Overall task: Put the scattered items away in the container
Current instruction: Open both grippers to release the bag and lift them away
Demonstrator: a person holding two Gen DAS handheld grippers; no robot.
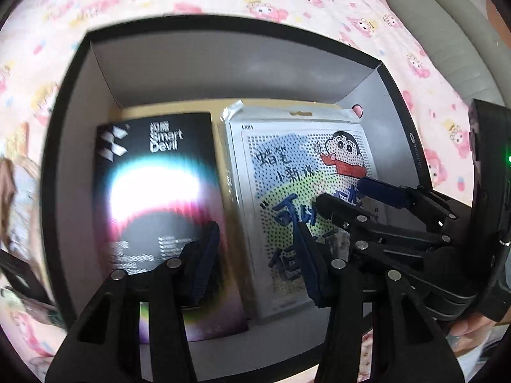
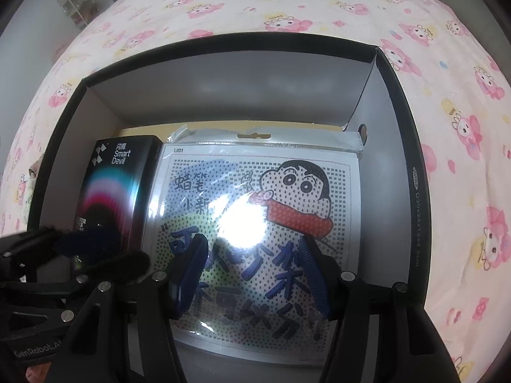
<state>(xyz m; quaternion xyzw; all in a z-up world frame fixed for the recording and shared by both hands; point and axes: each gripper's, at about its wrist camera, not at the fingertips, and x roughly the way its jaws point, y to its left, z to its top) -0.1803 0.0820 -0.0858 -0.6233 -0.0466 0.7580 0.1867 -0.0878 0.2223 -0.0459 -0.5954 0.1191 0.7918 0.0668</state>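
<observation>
A black cardboard box [image 1: 73,127] [image 2: 396,102] with grey inner walls holds two items lying flat. A black "Smart Devil" package [image 1: 153,198] [image 2: 118,185] lies on the left. A plastic-wrapped cartoon bead kit [image 1: 287,172] [image 2: 255,198] lies on the right. My left gripper [image 1: 255,261] hovers open over the seam between them, empty. My right gripper [image 2: 252,274] hovers open over the cartoon kit, empty. Each gripper shows in the other's view: the right one [image 1: 351,201] at right, the left one [image 2: 95,249] at left.
The box sits on a bed sheet [image 2: 287,6] printed with pink cartoon figures. A person's hand [image 1: 472,325] holds the right gripper's black body [image 1: 491,191]. A small shelf [image 2: 76,3] stands in the far left corner of the room.
</observation>
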